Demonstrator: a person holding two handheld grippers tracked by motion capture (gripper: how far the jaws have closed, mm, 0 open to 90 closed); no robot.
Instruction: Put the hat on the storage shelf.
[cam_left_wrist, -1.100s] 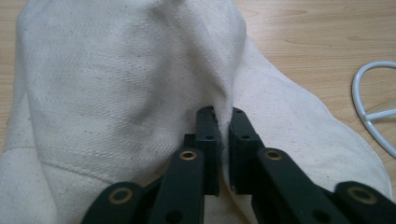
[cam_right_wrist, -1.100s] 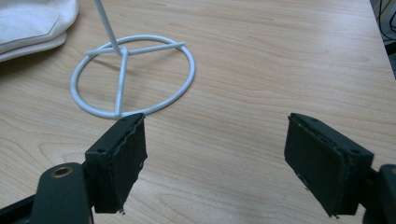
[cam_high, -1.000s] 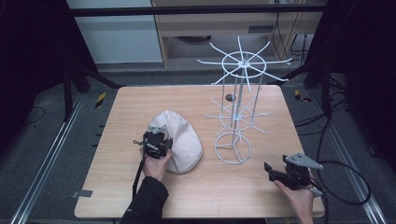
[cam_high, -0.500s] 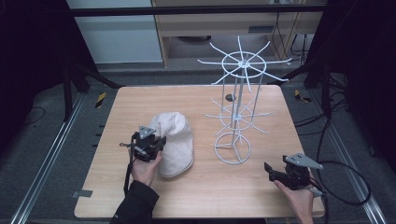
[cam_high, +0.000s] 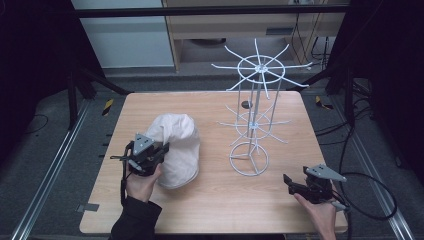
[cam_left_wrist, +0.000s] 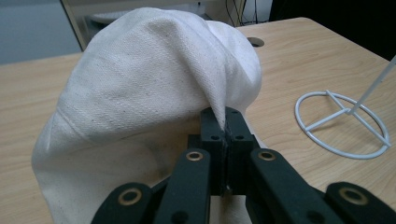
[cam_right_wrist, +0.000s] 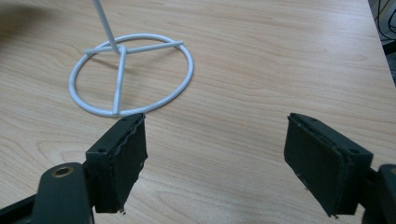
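A cream cloth cap (cam_high: 176, 142) lies on the wooden table (cam_high: 210, 107), left of centre. My left gripper (cam_high: 159, 150) is shut on a fold of the cap (cam_left_wrist: 154, 79), pinching the fabric between its jaws (cam_left_wrist: 224, 126) and lifting that edge. A white wire display rack (cam_high: 254, 100) stands upright right of centre, its ring base (cam_right_wrist: 126, 74) resting on the table. My right gripper (cam_high: 290, 181) sits near the front right corner, open, with bare tabletop between its fingers (cam_right_wrist: 215, 158).
The rack's thin arms (cam_high: 260, 65) spread out at two heights above the table. A small dark hole (cam_high: 246, 104) sits in the table behind the rack. A cable (cam_high: 370, 200) trails from the right gripper off the table's right edge.
My left gripper has moved left and up with the cap's fabric pinched in it, pulling the cap leftward and raising its edge. The right gripper has stayed still.
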